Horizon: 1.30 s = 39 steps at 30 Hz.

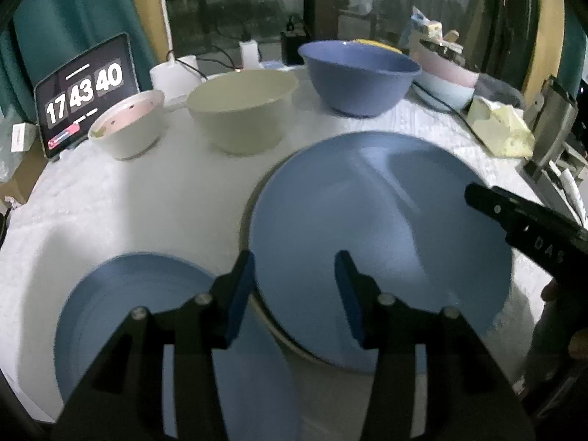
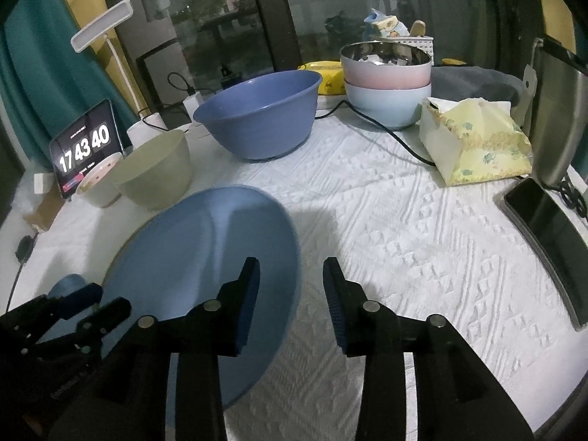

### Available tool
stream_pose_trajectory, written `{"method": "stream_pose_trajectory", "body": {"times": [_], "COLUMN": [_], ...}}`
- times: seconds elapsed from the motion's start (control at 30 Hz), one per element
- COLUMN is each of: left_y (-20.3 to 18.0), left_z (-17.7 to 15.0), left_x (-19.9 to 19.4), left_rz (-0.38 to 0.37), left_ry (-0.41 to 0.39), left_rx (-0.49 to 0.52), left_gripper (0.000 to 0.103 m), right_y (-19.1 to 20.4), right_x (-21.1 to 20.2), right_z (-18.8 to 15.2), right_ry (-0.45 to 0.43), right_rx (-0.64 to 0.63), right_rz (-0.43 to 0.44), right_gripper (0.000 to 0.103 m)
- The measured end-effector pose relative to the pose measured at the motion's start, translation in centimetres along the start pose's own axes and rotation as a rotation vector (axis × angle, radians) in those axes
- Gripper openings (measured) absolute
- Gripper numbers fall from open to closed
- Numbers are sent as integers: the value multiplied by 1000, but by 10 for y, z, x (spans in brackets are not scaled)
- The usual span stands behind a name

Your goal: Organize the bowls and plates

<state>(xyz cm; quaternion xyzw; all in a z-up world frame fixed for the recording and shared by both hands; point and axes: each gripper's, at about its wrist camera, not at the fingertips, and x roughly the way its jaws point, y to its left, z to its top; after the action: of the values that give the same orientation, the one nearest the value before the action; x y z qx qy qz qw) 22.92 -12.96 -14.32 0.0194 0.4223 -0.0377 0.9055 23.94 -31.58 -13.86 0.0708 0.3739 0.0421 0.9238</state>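
Large blue plate (image 1: 378,242): lay on the white textured cloth (image 2: 422,242), near edge of table, under both grippers; a pale rim showed beneath its left edge, apparently another plate under it.
Small blue plate (image 1: 128,312): just left of the large one, partly hidden by the left gripper's body; touching or apart could not be told.
Left gripper (image 1: 294,286): jaws apart, nothing between them; left pad over the gap between the two plates, right pad over the large plate.
Right gripper (image 2: 292,294): jaws apart, empty; left pad over the large plate's right edge, right pad over bare cloth.
Cream bowl (image 1: 242,110): upright, behind the plates.
Small white bowl (image 1: 126,128): just left of the cream bowl, pinkish inside.
Dark blue bowl (image 1: 360,77): upright, right of the cream bowl, apart from it.
Stacked bowls (image 2: 386,81): pink on pale blue, far right corner.
Tablet clock (image 1: 84,92): read 17 43 40, propped at far left.
Tissue pack (image 2: 477,139): right side, near the stacked bowls.
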Motion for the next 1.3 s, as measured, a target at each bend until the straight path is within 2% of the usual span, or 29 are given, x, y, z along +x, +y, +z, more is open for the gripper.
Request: {"method": "stream_pose_trajectory", "body": {"times": [0.07, 0.4, 1.3], "left_y": [2, 12, 77], "left_z": [0, -2, -38], "left_x": [-2, -20, -70], "left_rz": [-4, -27, -37], "left_ry": [-8, -51, -151], "left_rx": [-8, -42, -148], "left_gripper": [47, 48, 48], "right_y": [-1, 4, 94], "right_x": [-2, -21, -51], "right_z": [1, 3, -20], "right_ry": [-9, -53, -49], "right_rx": [1, 1, -138], "right_rz": [-12, -66, 4], "right_gripper": [48, 49, 49]}}
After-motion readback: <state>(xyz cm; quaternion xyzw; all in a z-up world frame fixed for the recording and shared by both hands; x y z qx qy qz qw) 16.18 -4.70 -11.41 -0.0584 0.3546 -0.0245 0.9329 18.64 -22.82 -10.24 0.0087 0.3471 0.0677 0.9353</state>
